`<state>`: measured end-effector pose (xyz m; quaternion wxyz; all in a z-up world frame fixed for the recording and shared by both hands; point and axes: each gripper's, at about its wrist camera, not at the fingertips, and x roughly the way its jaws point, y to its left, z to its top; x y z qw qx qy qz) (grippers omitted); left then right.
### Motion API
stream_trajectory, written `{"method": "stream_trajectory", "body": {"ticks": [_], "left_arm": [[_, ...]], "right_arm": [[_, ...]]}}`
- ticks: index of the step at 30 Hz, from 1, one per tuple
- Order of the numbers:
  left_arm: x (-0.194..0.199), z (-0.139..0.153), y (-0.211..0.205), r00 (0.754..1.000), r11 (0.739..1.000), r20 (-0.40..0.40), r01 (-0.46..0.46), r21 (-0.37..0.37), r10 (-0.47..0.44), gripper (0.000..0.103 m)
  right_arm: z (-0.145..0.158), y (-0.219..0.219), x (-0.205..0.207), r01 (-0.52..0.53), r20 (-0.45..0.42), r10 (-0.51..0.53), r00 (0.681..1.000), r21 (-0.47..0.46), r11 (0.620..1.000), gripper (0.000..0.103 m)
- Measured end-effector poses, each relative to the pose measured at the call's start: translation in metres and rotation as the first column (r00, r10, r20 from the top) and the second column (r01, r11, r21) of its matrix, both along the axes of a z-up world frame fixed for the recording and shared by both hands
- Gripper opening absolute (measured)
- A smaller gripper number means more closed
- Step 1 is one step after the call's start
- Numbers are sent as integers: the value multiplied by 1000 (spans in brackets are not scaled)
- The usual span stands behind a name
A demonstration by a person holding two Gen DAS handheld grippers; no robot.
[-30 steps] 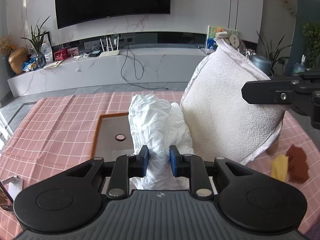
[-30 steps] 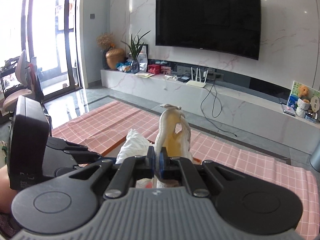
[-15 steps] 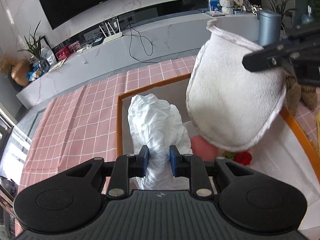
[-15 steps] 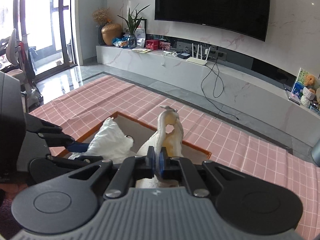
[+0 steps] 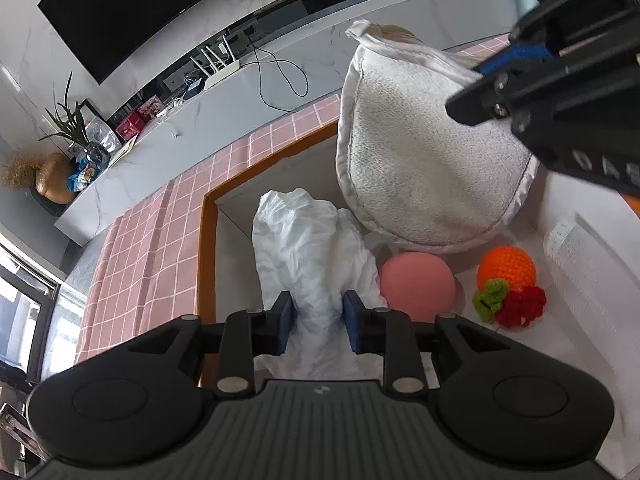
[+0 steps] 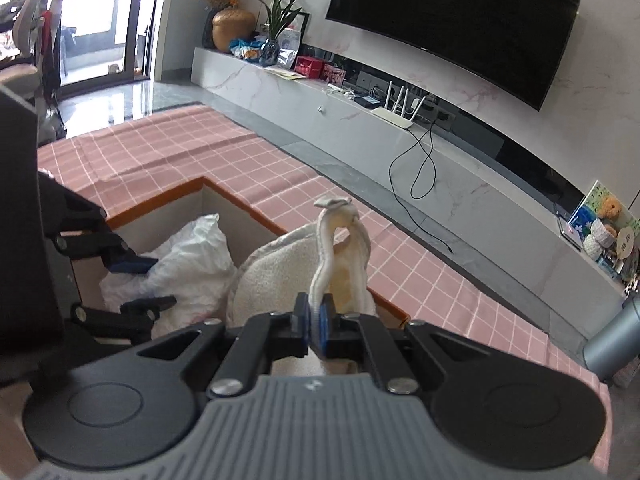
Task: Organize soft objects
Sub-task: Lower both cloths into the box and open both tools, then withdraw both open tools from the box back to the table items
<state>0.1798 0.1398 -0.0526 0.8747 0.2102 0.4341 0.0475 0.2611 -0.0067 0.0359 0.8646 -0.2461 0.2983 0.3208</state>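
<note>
My left gripper (image 5: pixel 316 320) is shut on a crumpled white plastic bag (image 5: pixel 308 248) and holds it inside an orange-rimmed box (image 5: pixel 204 248). My right gripper (image 6: pixel 316 324) is shut on the edge of a white terry pad (image 6: pixel 276 276), which hangs into the same box beside the bag (image 6: pixel 184 264). In the left wrist view the pad (image 5: pixel 424 160) hangs at the right with the right gripper (image 5: pixel 516 56) above it. A pink ball (image 5: pixel 416 286) and an orange knitted fruit (image 5: pixel 506 268) lie in the box under the pad.
The box stands on a pink checked cloth (image 6: pixel 192 160). A clear plastic piece (image 5: pixel 588 280) lies in the box at the right. A grey cylinder (image 6: pixel 612 340) stands at the table's right. A TV bench (image 6: pixel 360 120) runs along the far wall.
Both grippers have moved down and forward over the box with the bag and the pad still gripped. The box floor with the ball and knitted fruit has come into view.
</note>
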Motion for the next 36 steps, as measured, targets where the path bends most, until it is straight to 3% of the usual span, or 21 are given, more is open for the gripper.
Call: {"method": "stream_trajectory", "body": {"ticks": [7,8,14,15,16,20,27,36], "left_arm": [[-10,10,7,998,994,49,-20,-103,25,74],[-12,12,7,998,994,61,-21,-107,28,76],[-16,21,8,994,991,102,-25,-128,39,81],[-14,23,8,993,991,107,-27,-129,41,83],[-14,24,8,993,991,112,-28,-129,43,86],[-17,33,5,987,991,153,-26,-129,46,89],[-30,58,-7,977,988,212,6,-151,26,93],[-54,77,-27,981,969,191,58,-241,-11,93]], "right_arm": [[-27,12,13,3,-67,-10,998,-106,994,2],[-30,12,15,5,-68,-13,998,-114,993,2],[-34,7,18,29,-50,-36,998,-136,990,6],[-33,6,17,33,-44,-39,998,-133,991,10],[-30,4,15,38,-34,-42,999,-131,991,22],[-13,-2,3,38,12,-36,999,-105,994,45],[17,-26,-15,74,74,-70,995,-61,995,56],[43,-86,-45,145,-7,-145,989,64,987,62]]}}
